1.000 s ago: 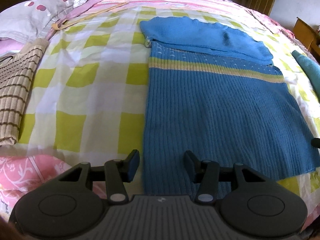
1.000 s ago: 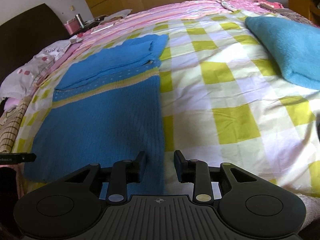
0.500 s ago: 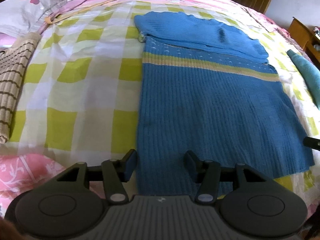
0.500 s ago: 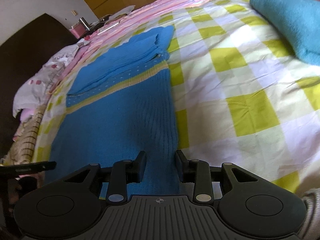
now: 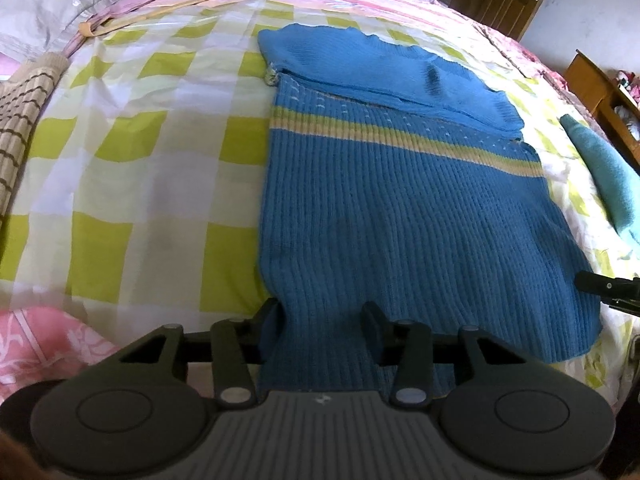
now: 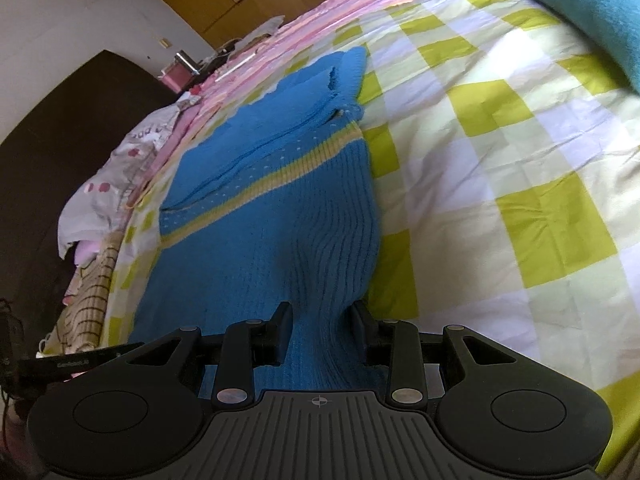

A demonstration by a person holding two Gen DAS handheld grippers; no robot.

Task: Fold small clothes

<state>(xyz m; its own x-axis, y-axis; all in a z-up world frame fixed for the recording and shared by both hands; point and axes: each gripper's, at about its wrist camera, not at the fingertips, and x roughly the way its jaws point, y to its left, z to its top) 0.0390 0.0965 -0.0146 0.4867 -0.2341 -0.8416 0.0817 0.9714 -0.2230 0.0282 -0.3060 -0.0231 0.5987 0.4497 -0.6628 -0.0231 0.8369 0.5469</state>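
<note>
A blue ribbed sweater (image 5: 400,220) with a yellow chest stripe lies flat on the checked bed sheet (image 5: 160,160), its sleeves folded across the top. My left gripper (image 5: 320,318) straddles the hem's near left corner. Its jaws are closing, and the fabric between them still lies flat and unpinched. My right gripper (image 6: 320,320) is shut on the near right corner of the sweater (image 6: 260,240), where the knit bunches up in converging ridges between the fingers. Each gripper's tip shows at the edge of the other's view.
A folded teal cloth (image 5: 608,176) lies right of the sweater. A beige striped garment (image 5: 16,120) and a grey spotted pillow (image 5: 52,4) sit at the left. A pink quilt (image 5: 40,340) covers the near left edge, and a wooden cabinet (image 5: 600,88) stands beyond the bed.
The left jaws have narrowed around the hem's left corner. The right gripper has sunk and rolled, and the sweater's right corner now rises bunched between its fingers.
</note>
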